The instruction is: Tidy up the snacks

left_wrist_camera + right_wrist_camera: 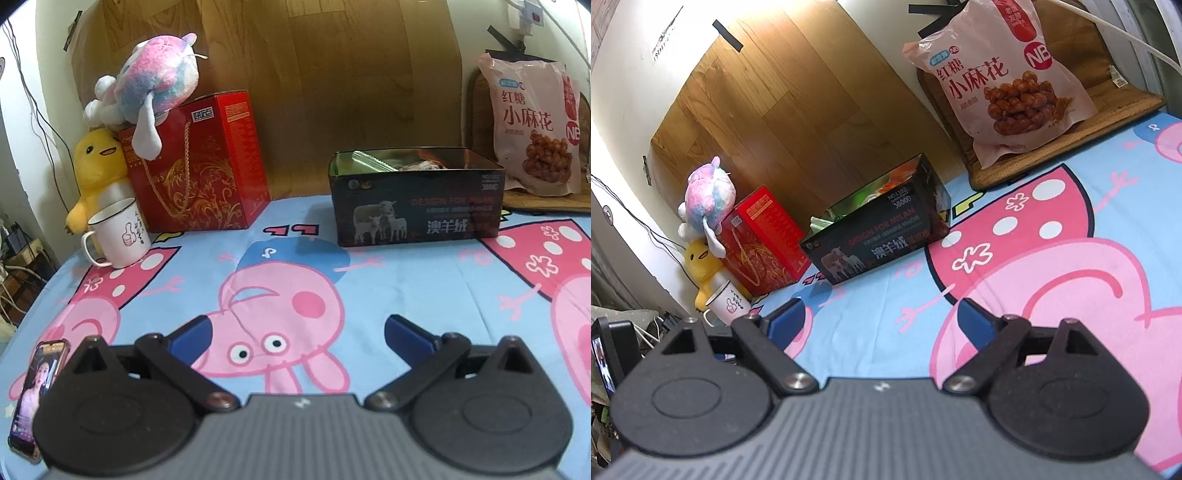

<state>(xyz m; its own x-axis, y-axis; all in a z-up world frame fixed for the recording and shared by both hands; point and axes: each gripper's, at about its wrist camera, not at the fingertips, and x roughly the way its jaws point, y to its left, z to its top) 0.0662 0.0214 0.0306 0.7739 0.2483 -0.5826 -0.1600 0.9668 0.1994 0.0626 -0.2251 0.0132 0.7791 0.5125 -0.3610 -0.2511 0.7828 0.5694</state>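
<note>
A black box printed with sheep (415, 218) (875, 243) stands open-topped on the cartoon-pig cloth, with several snack packets showing above its rim. A large pink snack bag (532, 125) (1001, 77) leans upright on a woven mat behind it to the right. My left gripper (297, 332) hovers over the cloth well in front of the box, open, nothing between its blue pads. My right gripper (881, 317) is tilted, also short of the box, open and holding nothing.
A red gift box (199, 166) (762, 240) with a pastel plush (147, 88) on top stands at back left, beside a yellow duck plush (98, 166) and a white mug (120, 232) (727, 304). A phone (35, 398) lies at the near left. Wood panel behind.
</note>
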